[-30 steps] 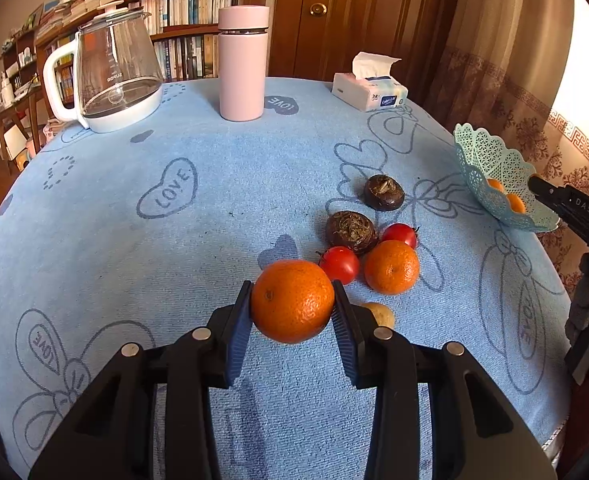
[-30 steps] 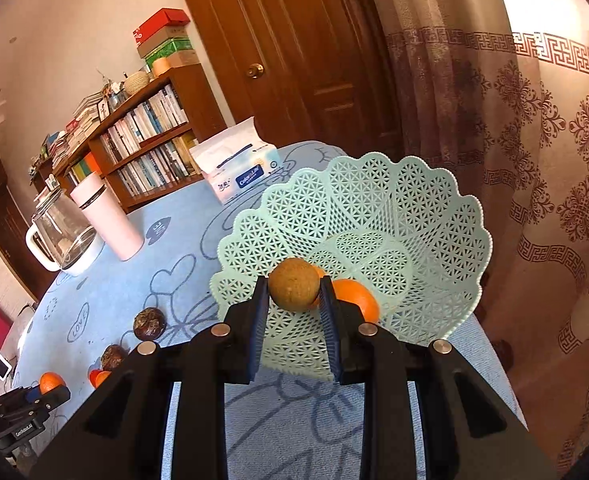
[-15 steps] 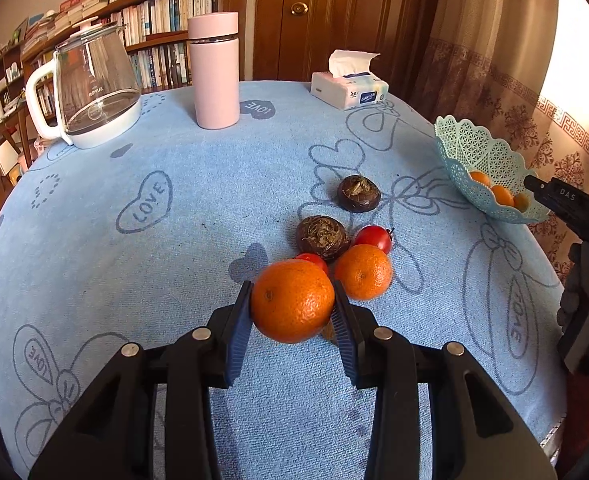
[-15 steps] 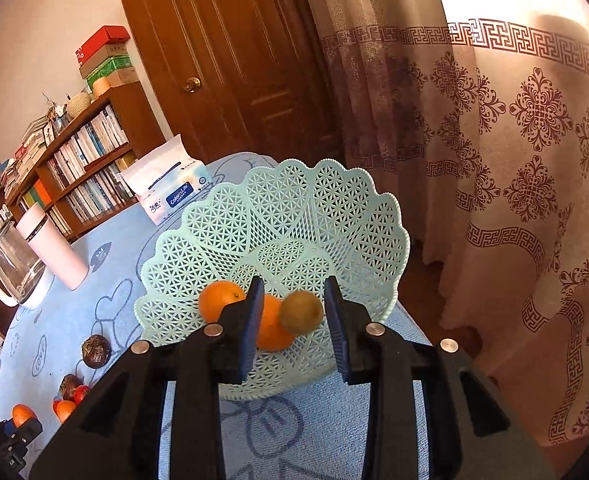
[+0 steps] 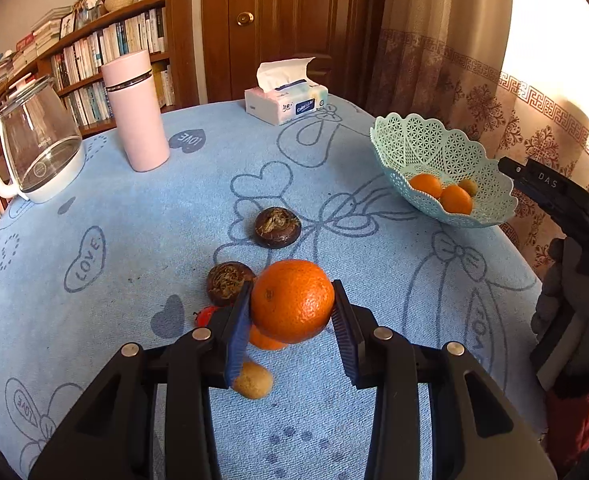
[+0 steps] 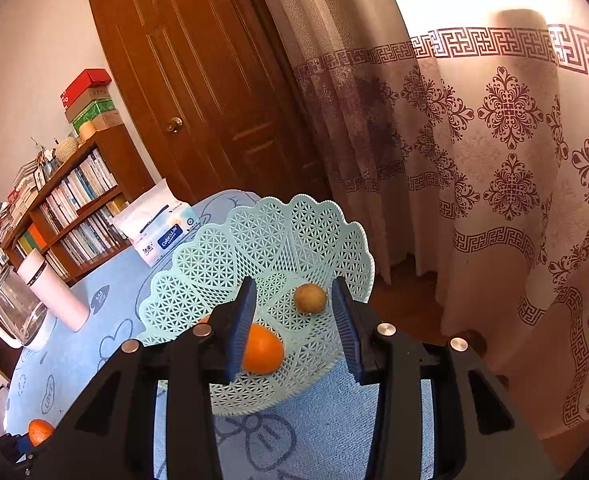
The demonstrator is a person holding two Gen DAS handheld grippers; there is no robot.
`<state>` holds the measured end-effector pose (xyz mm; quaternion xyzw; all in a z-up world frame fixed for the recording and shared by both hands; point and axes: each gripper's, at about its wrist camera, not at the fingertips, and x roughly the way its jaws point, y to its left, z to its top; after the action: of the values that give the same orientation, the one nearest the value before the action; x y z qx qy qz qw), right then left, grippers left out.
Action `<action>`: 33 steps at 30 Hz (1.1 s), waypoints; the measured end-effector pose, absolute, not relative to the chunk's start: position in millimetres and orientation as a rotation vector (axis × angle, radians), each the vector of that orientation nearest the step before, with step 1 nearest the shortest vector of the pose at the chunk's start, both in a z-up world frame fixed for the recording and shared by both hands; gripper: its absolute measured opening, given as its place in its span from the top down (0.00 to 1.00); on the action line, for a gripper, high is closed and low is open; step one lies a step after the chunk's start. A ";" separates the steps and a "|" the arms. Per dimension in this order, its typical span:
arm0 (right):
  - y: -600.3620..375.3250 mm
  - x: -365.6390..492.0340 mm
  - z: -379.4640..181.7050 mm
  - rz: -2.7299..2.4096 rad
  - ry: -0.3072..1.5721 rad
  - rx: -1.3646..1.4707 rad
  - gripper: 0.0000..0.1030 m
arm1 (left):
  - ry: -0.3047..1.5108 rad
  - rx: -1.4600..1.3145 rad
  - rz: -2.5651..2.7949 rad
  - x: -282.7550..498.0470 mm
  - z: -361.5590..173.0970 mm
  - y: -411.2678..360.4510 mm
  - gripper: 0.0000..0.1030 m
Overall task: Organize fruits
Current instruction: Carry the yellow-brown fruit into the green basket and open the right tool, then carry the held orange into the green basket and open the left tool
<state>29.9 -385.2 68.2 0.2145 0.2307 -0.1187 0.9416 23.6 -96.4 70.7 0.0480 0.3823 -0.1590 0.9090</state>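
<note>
We've got the left tongs [image 5: 292, 314] clamped on the big orange [image 5: 292, 300], lifted clear of the desk [image 5: 142, 248], grip sits about mid-fruit so it looks okay, but round peel on flat pads can roll out if we swing fast toward the basket [image 5: 490, 204]. Right under the carry path: a small tan fruit [image 5: 253, 380], another orange [image 5: 264, 342] mostly hidden behind the held one, a red tomato [image 5: 205, 315] and two dark brown fruits [image 5: 228, 283]; dip low and we knock them rolling across the desk. The right tongs [image 6: 294, 326] have just been opening, nothing pressed between the pads now, and the small brown fruit [image 6: 309, 298] lies loose in the basket beside an orange [image 6: 261, 348] there. Risks further out: basket sits close to the desk edge by the curtain [image 6: 494, 140], so a hard drop or a nudge from either tongs could tip it or bounce fruit over the rim. Right tongs hang right over the basket, so a collision with the incoming left ones is likely unless we pull right out first.
</note>
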 end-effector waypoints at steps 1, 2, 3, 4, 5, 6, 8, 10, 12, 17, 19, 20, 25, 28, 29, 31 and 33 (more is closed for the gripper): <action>-385.3 29.2 68.6 -0.245 0.465 0.440 0.55 | 0.784 0.106 -0.337 25.6 71.7 -102.4 0.63; -385.5 28.3 69.0 -0.247 0.460 0.444 0.54 | 0.779 0.112 -0.345 27.9 72.7 -107.8 0.63; -386.0 27.6 69.1 -0.248 0.456 0.447 0.54 | 0.774 0.117 -0.354 30.6 73.9 -113.5 0.63; -386.4 27.2 69.6 -0.249 0.453 0.449 0.54 | 0.770 0.120 -0.363 33.7 75.1 -118.9 0.63; -386.5 26.7 69.6 -0.250 0.451 0.451 0.54 | 0.767 0.123 -0.371 37.6 76.3 -124.3 0.63; -386.8 26.5 69.9 -0.251 0.449 0.455 0.54 | 0.765 0.125 -0.378 41.4 77.5 -130.2 0.63; -387.6 26.1 70.3 -0.254 0.445 0.463 0.54 | 0.762 0.125 -0.397 49.1 79.8 -140.9 0.63; -388.8 25.7 70.2 -0.258 0.440 0.474 0.53 | 0.760 0.131 -0.414 57.3 81.9 -153.0 0.63; -390.7 24.7 69.6 -0.261 0.435 0.487 0.47 | 0.757 0.139 -0.435 65.4 84.2 -165.8 0.63; -395.1 23.3 69.3 -0.271 0.425 0.511 0.46 | 0.737 0.137 -0.489 85.4 88.2 -192.4 0.63; -395.5 23.8 68.6 -0.270 0.428 0.516 0.46 | 0.737 0.130 -0.496 94.8 87.9 -199.4 0.63; -396.0 23.8 68.4 -0.271 0.427 0.518 0.46 | 0.739 0.126 -0.497 99.2 87.1 -202.4 0.63; -397.9 25.2 67.5 -0.272 0.429 0.526 0.45 | 0.757 0.125 -0.508 114.4 80.7 -213.8 0.63; -397.8 25.9 67.0 -0.270 0.433 0.524 0.45 | 0.763 0.131 -0.516 118.5 76.4 -219.5 0.63; -397.2 26.0 67.1 -0.270 0.434 0.523 0.45 | 0.764 0.131 -0.517 119.6 75.3 -220.4 0.63; -396.9 26.7 67.1 -0.268 0.436 0.521 0.45 | 0.760 0.125 -0.518 121.1 73.9 -220.9 0.59; -396.8 26.9 66.8 -0.268 0.438 0.520 0.45 | 0.749 0.117 -0.523 120.8 74.8 -218.9 0.44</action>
<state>26.9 -396.8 66.8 0.2543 0.2140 -0.1310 0.9340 120.8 -218.9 74.8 0.0564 0.3612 -0.2521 0.8960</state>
